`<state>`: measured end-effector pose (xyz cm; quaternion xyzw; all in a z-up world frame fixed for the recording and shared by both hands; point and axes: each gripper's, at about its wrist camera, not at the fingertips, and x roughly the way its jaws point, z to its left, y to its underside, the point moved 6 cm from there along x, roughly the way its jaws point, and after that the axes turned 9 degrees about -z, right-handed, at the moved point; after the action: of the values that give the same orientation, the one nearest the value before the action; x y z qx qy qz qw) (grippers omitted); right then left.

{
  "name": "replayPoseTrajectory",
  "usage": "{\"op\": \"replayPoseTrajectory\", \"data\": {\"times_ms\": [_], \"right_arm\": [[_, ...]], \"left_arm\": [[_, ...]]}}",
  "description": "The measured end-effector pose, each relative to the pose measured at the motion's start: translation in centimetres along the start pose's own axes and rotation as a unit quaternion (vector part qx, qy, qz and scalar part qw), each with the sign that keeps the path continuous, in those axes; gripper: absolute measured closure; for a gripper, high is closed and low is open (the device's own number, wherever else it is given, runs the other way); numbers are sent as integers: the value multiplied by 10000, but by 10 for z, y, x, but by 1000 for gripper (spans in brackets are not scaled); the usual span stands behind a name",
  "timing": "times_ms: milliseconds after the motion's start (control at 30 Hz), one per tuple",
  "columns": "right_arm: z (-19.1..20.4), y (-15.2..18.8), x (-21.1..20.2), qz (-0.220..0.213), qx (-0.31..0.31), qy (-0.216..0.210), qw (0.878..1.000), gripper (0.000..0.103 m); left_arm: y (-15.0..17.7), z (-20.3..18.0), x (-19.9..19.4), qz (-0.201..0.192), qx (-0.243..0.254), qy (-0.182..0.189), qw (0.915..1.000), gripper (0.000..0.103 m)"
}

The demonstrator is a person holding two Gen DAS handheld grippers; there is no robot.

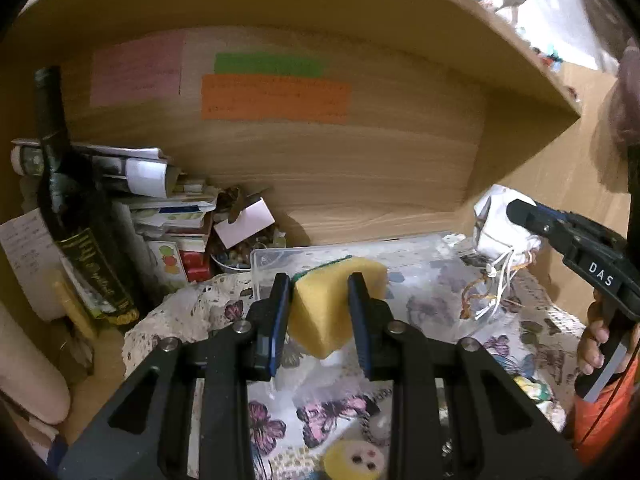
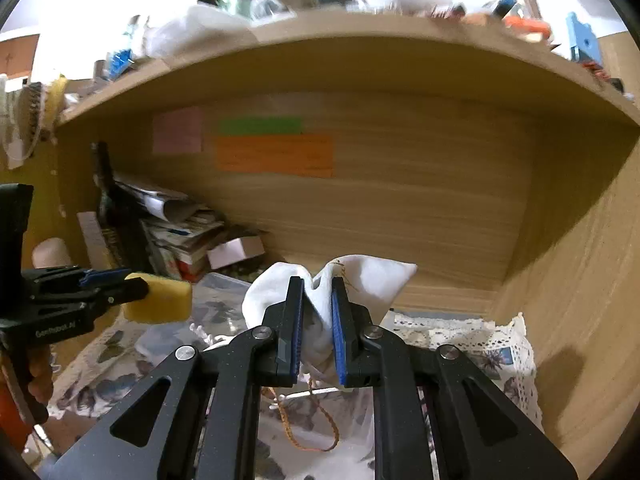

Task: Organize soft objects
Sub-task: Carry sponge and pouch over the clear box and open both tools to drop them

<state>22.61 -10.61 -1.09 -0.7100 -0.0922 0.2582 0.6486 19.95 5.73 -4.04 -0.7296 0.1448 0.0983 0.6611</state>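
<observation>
Mid-carry: left hand-held gripper (image 1: 320,300) clamps the yellow sponge (image 1: 334,304), right hand-held gripper (image 2: 316,312) pinches the white cloth pouch (image 2: 328,296). Both hover near the clear bin (image 1: 272,258) at 12 o'clock; lowering in probably comes next.

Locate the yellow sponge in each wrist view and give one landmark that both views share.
Left wrist view: the yellow sponge sits at centre, clamped in the left gripper.
Right wrist view: the yellow sponge is at the left edge, at the tip of the left gripper.
Shared landmark: the orange paper strip on the shelf's back panel.
</observation>
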Motion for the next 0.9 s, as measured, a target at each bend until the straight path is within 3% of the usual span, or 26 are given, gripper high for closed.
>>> {"op": "replayPoseTrajectory", "data": {"times_ms": [367,700,800,900], "right_arm": [[-8,58,83,1336,-141,-122,9909,91],[2,90,98,2064,-380,-169,9776,91],[3,94,95,2138,-495,-153,9755,84],[2,91,92,2053,-513,-118,9773,68]], "left_arm": [[32,8,72,946,94,-101,9954,74],[50,2,102,1370,269,9,9902,72],[49,0,97,1436,233,92,9893,66],[47,0,90,1403,188,87,9899,54]]}}
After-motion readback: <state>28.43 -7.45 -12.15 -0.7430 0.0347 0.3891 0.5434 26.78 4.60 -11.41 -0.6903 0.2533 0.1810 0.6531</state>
